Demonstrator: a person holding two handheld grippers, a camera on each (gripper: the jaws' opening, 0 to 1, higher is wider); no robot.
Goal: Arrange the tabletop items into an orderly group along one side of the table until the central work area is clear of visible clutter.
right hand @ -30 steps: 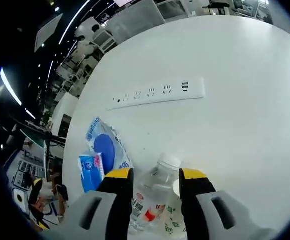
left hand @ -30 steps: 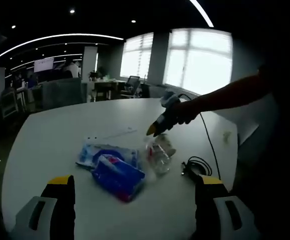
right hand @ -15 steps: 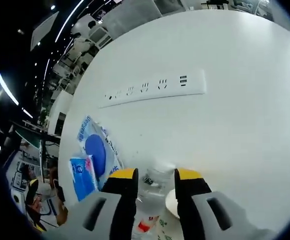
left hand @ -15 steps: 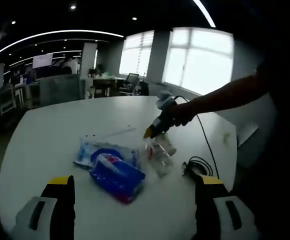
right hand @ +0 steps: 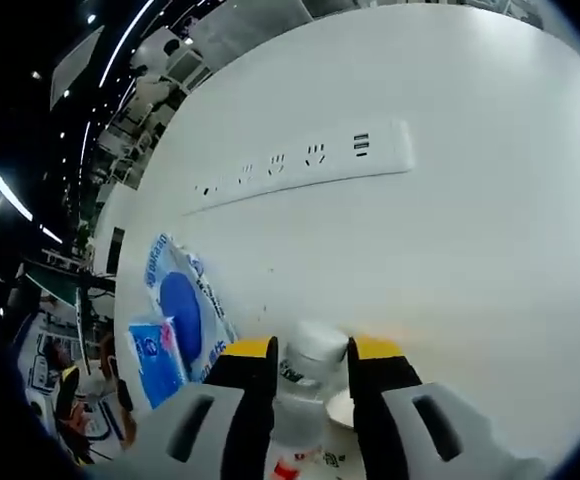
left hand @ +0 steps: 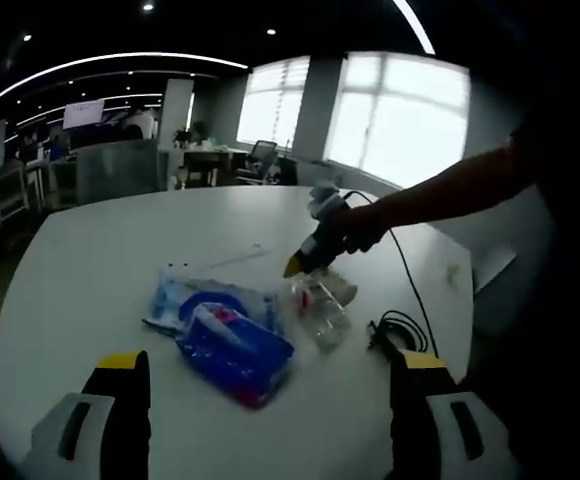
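Right gripper (right hand: pixel 310 352) fingers have closed onto bottle (right hand: pixel 305 372)

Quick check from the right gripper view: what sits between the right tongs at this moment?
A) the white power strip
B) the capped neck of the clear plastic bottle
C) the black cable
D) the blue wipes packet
B: in the right gripper view the right tongs close around the white cap and neck of the clear plastic bottle, while the power strip lies apart, farther off on the table.
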